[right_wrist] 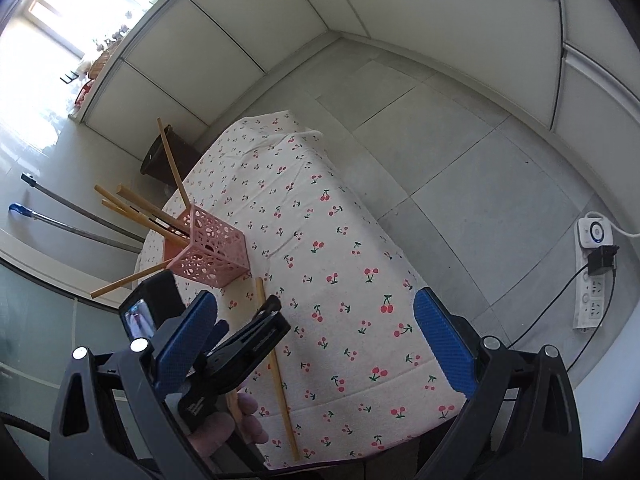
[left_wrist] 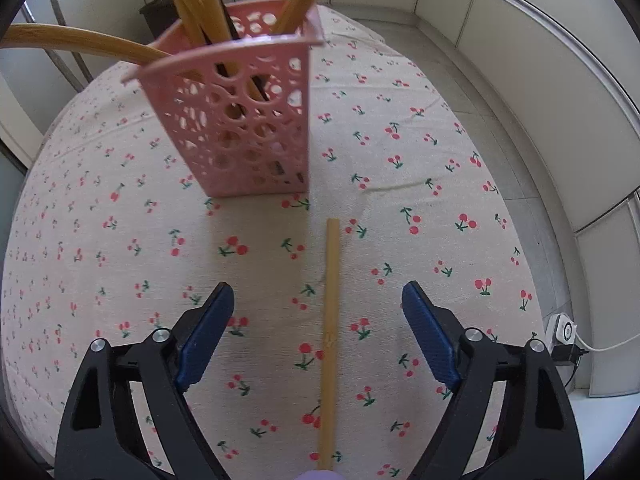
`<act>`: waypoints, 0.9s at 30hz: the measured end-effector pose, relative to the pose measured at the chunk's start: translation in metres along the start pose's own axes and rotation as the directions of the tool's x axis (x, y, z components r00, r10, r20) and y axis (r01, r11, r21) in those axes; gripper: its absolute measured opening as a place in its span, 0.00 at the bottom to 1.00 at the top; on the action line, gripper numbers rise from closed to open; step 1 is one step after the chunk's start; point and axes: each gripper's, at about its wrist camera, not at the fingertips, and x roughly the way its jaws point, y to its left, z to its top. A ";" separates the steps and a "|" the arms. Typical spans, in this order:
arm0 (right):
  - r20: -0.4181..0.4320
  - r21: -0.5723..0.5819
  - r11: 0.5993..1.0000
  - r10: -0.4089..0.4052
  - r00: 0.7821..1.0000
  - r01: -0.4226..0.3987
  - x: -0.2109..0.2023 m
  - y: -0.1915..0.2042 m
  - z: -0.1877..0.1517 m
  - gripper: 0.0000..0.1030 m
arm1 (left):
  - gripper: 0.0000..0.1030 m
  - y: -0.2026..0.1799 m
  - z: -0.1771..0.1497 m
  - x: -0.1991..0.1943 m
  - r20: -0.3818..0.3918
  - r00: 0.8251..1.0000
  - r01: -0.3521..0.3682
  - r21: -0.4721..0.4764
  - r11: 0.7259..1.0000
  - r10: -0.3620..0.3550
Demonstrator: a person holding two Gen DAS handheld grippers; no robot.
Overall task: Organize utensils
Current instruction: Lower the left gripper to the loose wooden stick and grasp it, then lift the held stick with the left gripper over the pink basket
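Matt wooden stick [left_wrist: 330, 320], perforated plastic basket [left_wrist: 248, 120]

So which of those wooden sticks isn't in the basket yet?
The pale wooden stick lying flat on the cherry-print tablecloth; the others stand in the pink perforated basket.

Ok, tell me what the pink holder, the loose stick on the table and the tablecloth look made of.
Pink holder: looks like moulded plastic, matt, thin walls pierced with round holes.
Loose stick: probably bamboo or pale wood, unpainted, with a small node-like mark midway.
Tablecloth: woven fabric, seemingly cotton or linen, cherry print, soft creases, draped over the edge.
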 end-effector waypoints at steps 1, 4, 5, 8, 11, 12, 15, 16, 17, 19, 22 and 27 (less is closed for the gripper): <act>-0.001 0.012 1.000 0.004 1.000 -0.004 0.000 -0.003 0.001 0.93 | 0.77 -0.002 0.001 0.006 -0.020 1.000 0.004 -0.009 1.000 -0.004; -0.006 0.047 0.999 0.021 1.000 -0.021 0.000 -0.009 0.003 0.93 | 0.76 -0.010 0.005 0.011 -0.014 1.000 -0.022 0.004 1.000 0.022; -0.008 0.060 0.998 0.028 1.000 -0.027 0.000 -0.011 0.004 0.93 | 0.73 -0.013 0.006 0.013 -0.016 1.000 -0.022 0.018 1.000 0.022; -0.023 0.085 0.995 0.045 0.999 -0.043 0.003 -0.015 0.005 0.93 | 0.48 -0.021 0.012 0.012 -0.006 1.000 -0.005 0.060 0.998 0.005; -0.037 0.096 0.994 0.060 0.998 -0.056 0.006 -0.016 0.005 0.93 | 0.36 -0.023 0.011 0.011 -0.007 1.000 0.012 0.076 0.997 -0.011; -0.040 0.099 0.993 0.061 0.997 -0.057 0.007 -0.016 0.004 0.93 | 0.35 -0.025 0.011 0.011 -0.005 1.000 0.015 0.079 0.997 -0.014; -0.046 0.104 0.993 0.063 0.997 -0.058 0.010 -0.016 0.004 0.93 | 0.29 -0.023 0.010 0.010 -0.002 1.000 0.026 0.090 0.996 -0.026; -0.047 0.104 0.993 0.061 0.997 -0.056 0.010 -0.017 0.004 0.93 | 0.26 -0.022 0.008 0.007 -0.001 1.000 0.031 0.094 0.995 -0.031; -0.048 0.104 0.993 0.058 0.997 -0.052 0.011 -0.018 0.004 0.93 | 0.21 -0.021 0.006 0.005 0.001 0.999 0.035 0.100 0.994 -0.035; -0.054 0.101 0.994 0.054 0.997 -0.048 0.013 -0.018 0.004 0.93 | 0.12 -0.019 0.003 0.003 0.000 0.999 0.047 0.116 0.992 -0.048; -0.067 0.090 0.995 0.043 0.997 -0.037 0.017 -0.016 0.002 0.93 | 0.07 -0.017 -0.004 -0.002 0.002 0.998 0.057 0.141 0.988 -0.058; -0.078 0.064 0.998 0.022 0.997 -0.017 0.023 -0.011 -0.001 0.93 | 0.07 -0.005 -0.017 -0.009 0.008 0.997 0.080 0.166 0.983 -0.083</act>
